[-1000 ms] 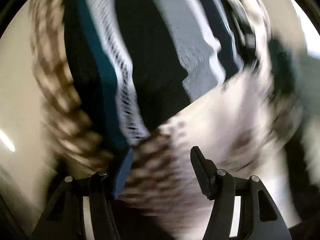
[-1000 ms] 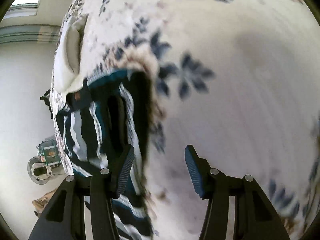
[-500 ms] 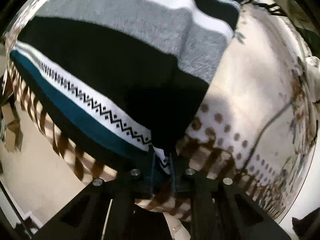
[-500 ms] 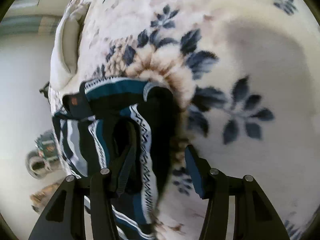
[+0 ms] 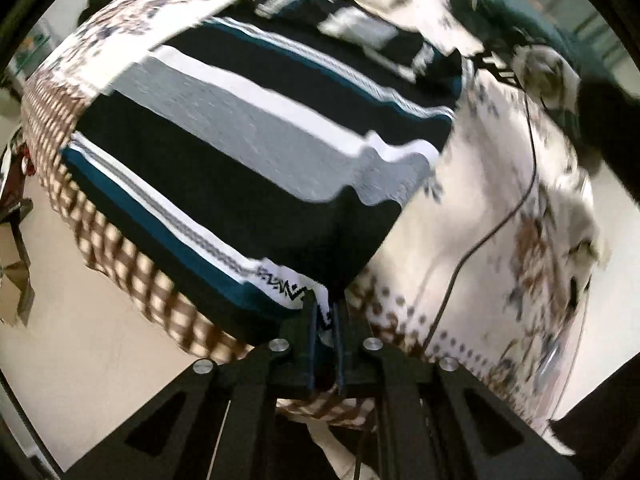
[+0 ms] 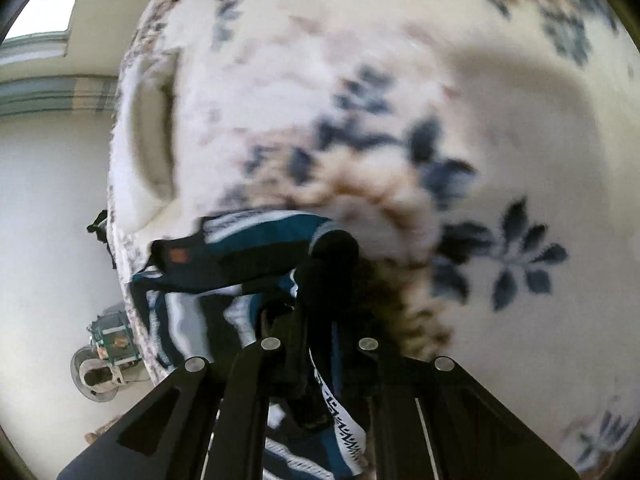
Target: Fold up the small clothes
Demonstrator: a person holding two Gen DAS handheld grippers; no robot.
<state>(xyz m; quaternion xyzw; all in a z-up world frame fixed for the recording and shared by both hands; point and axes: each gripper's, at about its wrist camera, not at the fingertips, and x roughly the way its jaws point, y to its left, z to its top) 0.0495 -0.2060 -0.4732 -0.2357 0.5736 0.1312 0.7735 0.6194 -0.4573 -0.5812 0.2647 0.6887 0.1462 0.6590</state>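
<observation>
Striped garment (image 5: pixel 248 152) blurred at 1 o'clock; its hem hidden between left gripper (image 5: pixel 323 312) jaws. Floral blanket (image 6: pixel 400 100) smeared throughout. Dark object (image 5: pixel 600 92) at 2 o'clock unidentifiable.

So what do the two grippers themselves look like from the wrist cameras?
Both match: the left gripper and right gripper are matte black, with angular linkage arms holding triangular cut-outs, silver round pivot bolts, and thin dark blue finger pads. No hand or sleeve shows clearly.

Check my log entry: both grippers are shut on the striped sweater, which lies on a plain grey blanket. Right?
Not quite. The blanket is cream with a dark floral print, as the right wrist view shows. Both the left gripper and right gripper are shut on the striped sweater.
</observation>
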